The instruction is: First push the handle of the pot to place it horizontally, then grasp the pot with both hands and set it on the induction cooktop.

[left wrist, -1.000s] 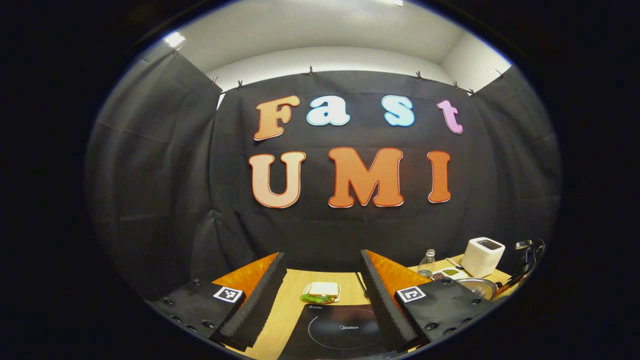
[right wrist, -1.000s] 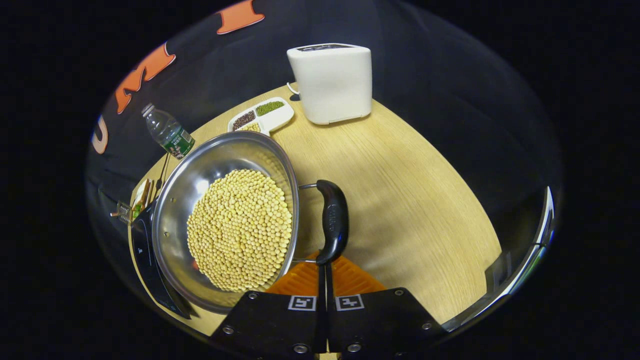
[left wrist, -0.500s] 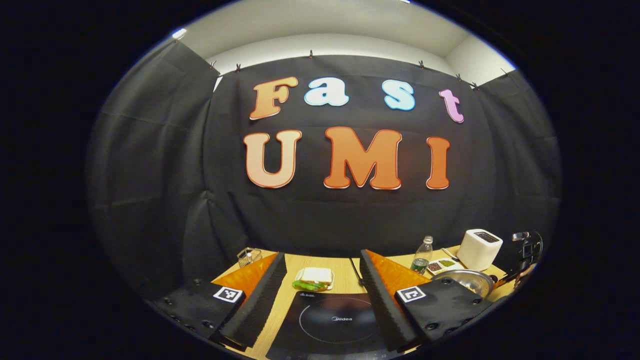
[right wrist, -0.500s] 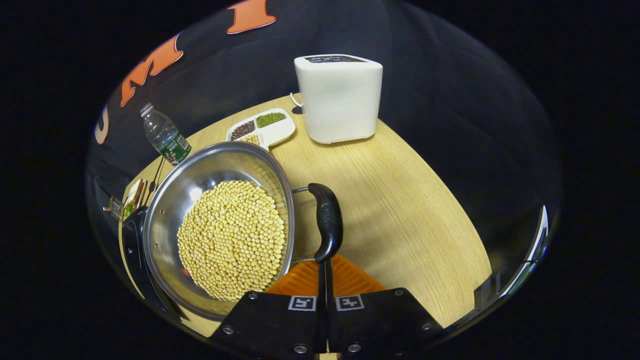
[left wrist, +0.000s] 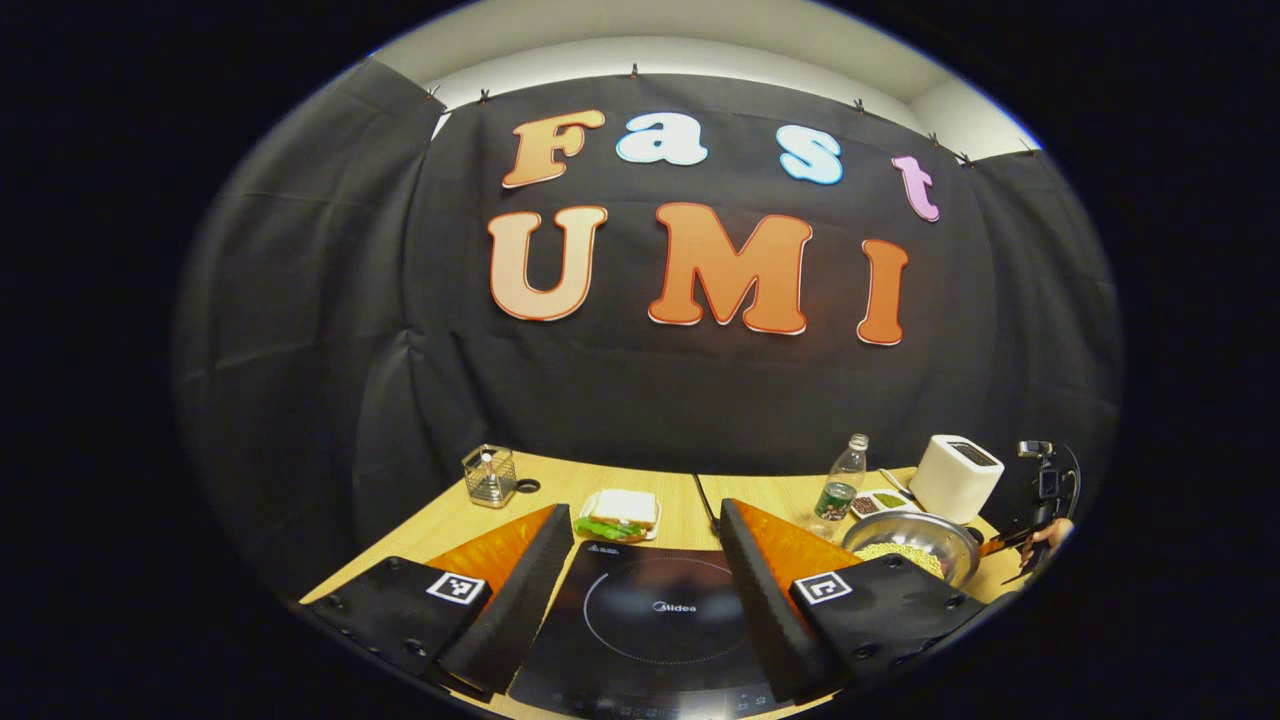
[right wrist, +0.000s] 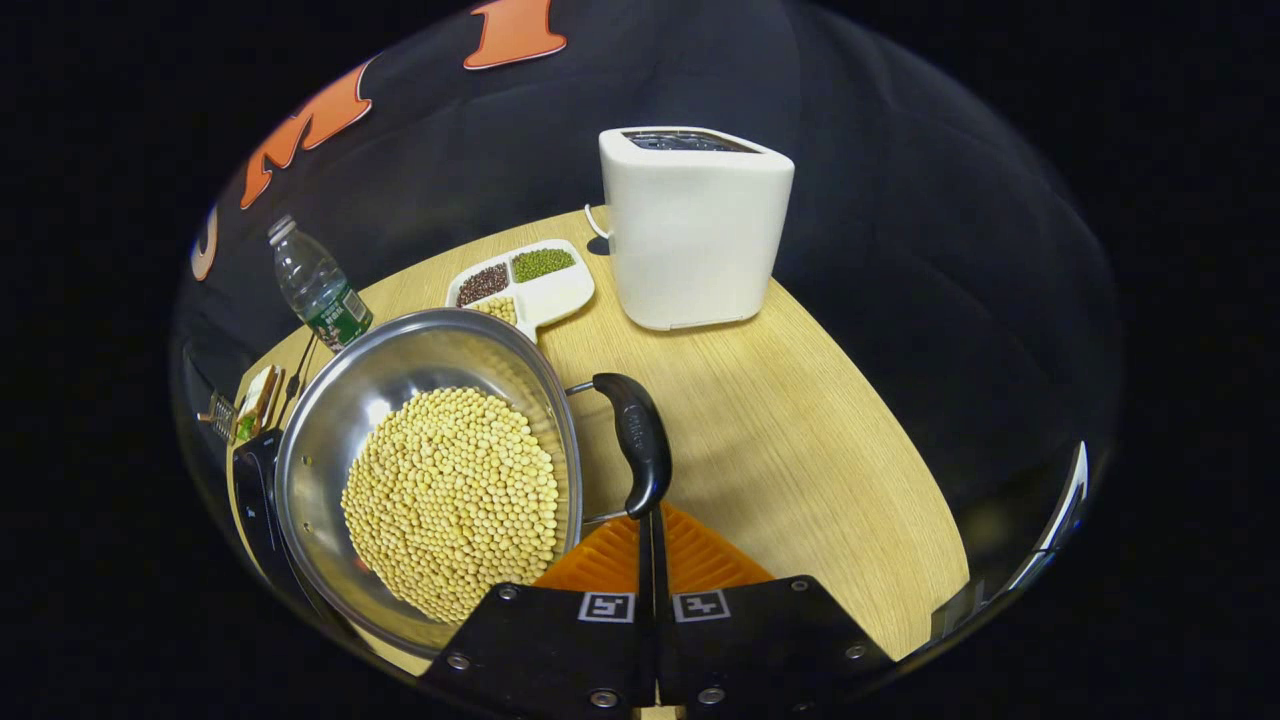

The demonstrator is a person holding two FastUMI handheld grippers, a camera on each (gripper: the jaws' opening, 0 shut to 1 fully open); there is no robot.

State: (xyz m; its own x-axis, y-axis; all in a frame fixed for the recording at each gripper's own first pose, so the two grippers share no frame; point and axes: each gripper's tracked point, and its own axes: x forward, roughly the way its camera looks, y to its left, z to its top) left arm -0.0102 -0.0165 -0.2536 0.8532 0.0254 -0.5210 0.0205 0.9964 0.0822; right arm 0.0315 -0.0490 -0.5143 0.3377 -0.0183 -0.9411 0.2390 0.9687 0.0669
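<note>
A: Left gripper view first. The left claw is spread wide with nothing in it, hanging over the induction cooktop. The pot sits off to its right on the worktop, w/ the right claw and a hand at its far side.

B: Anything in the way?

A: The bottle stands just behind the pot. A sandwich plate lies right behind the cooktop, and a wire basket is further left. I'd say the bottle tips if the pot swings back on the carry.

B: And the right gripper view?

A: The right claw is clenched, fingers together, holding nothing, w/ its tips at the near end of the black handle. The pot is heaped w/ soybeans and looks to be already overlapping the cooktop edge.

B: What's the risk?

A: Prob the tips sliding off that rounded handle, so the push jolts the pot and beans spill. It's heavy, so a one-sided lift could tilt it too. The divided bean dish is near the rim, maybe touching. The toaster is behind it, clear of the handle.
</note>
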